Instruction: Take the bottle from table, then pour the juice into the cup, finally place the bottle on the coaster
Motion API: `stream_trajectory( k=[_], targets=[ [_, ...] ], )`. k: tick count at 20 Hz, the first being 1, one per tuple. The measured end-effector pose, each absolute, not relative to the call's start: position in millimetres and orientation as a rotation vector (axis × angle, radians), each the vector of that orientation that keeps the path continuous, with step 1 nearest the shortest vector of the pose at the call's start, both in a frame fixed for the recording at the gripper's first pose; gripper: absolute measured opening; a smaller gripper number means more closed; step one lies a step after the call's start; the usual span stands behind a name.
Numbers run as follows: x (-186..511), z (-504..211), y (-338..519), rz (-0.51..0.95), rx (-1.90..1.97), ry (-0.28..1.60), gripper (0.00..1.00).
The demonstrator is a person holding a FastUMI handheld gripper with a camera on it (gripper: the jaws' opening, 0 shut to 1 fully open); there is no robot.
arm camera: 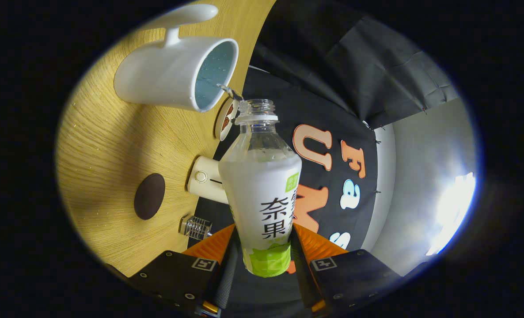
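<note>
My gripper (262,251) is shut on a clear plastic bottle (262,185) with a white and green label, one finger pressing each side of its lower body. The whole view is rolled over, so the bottle lies tipped toward the wooden table (107,145). Its uncapped neck (258,110) points at the mouth of a white mug (165,79) with a blue-green inside. A thin stream of liquid (229,90) runs from the neck to the mug's rim. A dark round coaster (149,196) lies on the table beside the bottle's body, beyond my fingers.
A cream-coloured small appliance with a round button (204,179) stands at the table's edge next to the bottle. A ribbed glass object (195,227) sits near my fingers. A round disc with a brown pattern (225,118) stands just past the mug. Black cloth walls the booth behind.
</note>
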State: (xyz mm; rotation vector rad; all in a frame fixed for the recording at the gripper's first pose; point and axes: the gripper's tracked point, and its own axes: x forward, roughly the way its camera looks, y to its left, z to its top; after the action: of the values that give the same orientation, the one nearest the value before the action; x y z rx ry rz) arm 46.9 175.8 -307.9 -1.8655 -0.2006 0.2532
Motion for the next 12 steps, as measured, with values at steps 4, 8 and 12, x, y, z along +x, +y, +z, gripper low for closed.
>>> stream_trajectory(
  k=[4,8,12],
  targets=[
    [50.2,-306.9,174.4,0.255,-1.883,-0.224,0.63],
    [44.5,-304.3,178.4,0.238,-1.902,-0.260,0.63],
    [42.7,-303.5,180.6,0.242,-1.925,-0.295,0.63]
  ],
)
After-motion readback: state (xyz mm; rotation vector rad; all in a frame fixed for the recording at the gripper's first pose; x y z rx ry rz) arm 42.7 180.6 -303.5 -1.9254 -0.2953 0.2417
